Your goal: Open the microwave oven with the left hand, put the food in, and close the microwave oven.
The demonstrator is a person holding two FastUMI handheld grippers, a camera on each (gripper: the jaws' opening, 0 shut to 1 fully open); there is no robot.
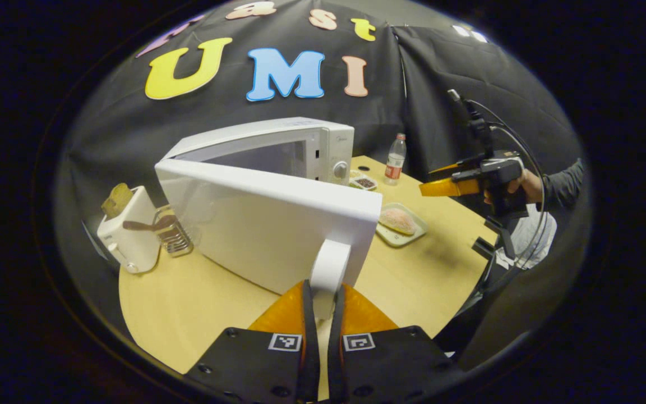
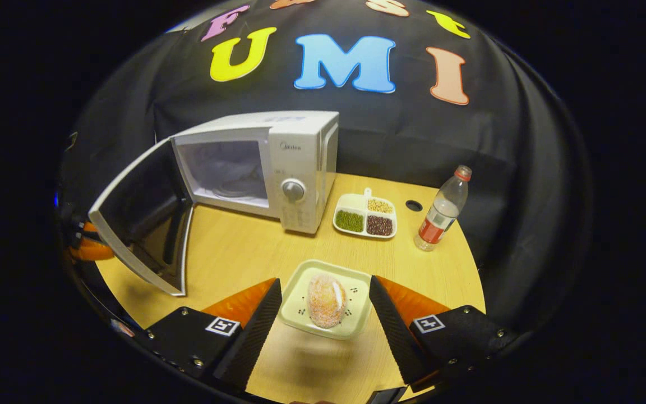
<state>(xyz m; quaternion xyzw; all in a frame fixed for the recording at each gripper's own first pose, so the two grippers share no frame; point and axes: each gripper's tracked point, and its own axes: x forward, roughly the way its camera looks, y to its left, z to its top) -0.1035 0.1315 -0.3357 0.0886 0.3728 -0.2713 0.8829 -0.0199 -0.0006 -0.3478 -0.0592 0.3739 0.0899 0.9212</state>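
My left gripper (image 1: 323, 306) is clamped on the handle (image 1: 328, 268) of the open door (image 2: 138, 224); my right gripper (image 2: 326, 311) hangs spread around the plate (image 2: 327, 306) of bread (image 2: 326, 300).

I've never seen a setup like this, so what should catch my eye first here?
The white microwave at the table's back stands wide open, the left gripper clamped on its door handle. Nearer, the open right gripper hovers around a plate holding a sugared bun.
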